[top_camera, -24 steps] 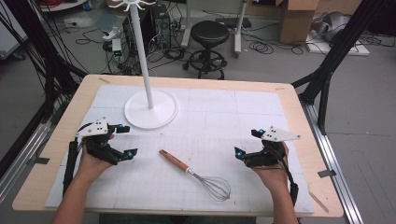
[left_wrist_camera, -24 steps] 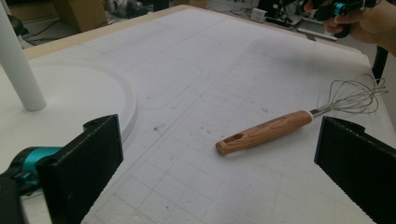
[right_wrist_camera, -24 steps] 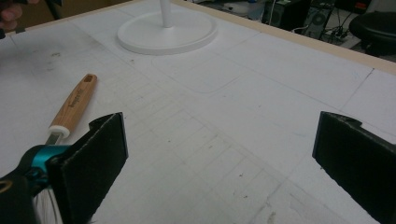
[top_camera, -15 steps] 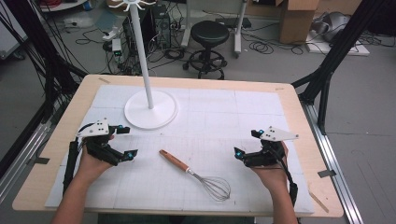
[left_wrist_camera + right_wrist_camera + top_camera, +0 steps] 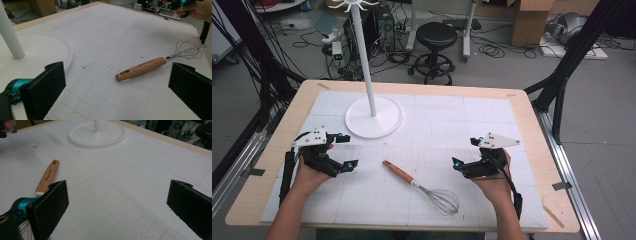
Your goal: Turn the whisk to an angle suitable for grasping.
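Observation:
A whisk (image 5: 422,187) with a wooden handle (image 5: 141,69) and wire head (image 5: 188,48) lies flat on the white gridded mat (image 5: 437,125), between the two hands. My left gripper (image 5: 345,151) rests at the mat's left, open, jaws wide apart with nothing between them; the whisk handle lies beyond it (image 5: 117,82). My right gripper (image 5: 465,152) rests at the right, also open and empty (image 5: 117,202); the handle (image 5: 47,178) lies just past its left jaw. A white stand (image 5: 373,117) with a tall pole and round base (image 5: 97,135) stands at the back left.
The wooden table edge (image 5: 532,165) frames the mat. Behind the table are a black stool (image 5: 437,40), cables and boxes on the floor. Black frame legs (image 5: 562,75) stand at the right.

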Tool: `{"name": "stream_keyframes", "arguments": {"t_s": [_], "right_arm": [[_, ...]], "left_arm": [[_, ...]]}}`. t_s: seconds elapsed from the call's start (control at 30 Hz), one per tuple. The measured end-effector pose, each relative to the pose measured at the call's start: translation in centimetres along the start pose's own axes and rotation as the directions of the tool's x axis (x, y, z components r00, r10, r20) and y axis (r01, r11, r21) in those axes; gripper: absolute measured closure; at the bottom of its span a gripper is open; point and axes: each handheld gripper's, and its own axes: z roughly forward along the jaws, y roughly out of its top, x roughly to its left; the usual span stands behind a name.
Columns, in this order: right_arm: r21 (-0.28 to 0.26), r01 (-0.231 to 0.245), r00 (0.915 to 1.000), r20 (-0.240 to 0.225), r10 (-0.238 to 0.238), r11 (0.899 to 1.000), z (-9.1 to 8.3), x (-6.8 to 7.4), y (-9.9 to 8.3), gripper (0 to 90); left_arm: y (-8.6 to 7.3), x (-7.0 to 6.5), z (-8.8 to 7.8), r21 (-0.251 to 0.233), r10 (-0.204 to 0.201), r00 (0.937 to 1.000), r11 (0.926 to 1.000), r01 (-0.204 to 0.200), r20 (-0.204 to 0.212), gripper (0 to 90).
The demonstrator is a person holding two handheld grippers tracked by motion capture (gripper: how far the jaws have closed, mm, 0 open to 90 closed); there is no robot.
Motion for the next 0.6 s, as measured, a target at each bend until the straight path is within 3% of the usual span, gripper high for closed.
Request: {"name": "stream_keyframes", "arguments": {"t_s": [0.37,0.43,0.53,0.6], "right_arm": [[0.131,0.081,0.9959,-0.051,-0.075,0.988,3.0,2.2,3.6,6.3],[0.167,0.103,0.9932,-0.071,-0.092,0.981,3.8,2.9,4.4,14.3],[0.179,0.108,0.9917,-0.088,-0.093,0.978,4.5,3.3,4.8,14.5],[0.218,0.123,0.9891,-0.106,-0.102,0.968,5.5,4.1,5.2,14.9]], "left_arm": [[0.6,-0.3,-0.5,-0.015,0.018,0.9998,0.9997,-0.018,0.004,1.7],[0.6,-0.3,-0.5,-0.014,0.020,0.9998,0.9997,-0.020,0.007,1.7],[0.6,-0.3,-0.5,-0.014,0.018,0.9998,0.9997,-0.018,0.008,1.7],[0.6,-0.3,-0.5,-0.015,0.017,0.9998,0.9997,-0.017,0.008,1.7]]}}
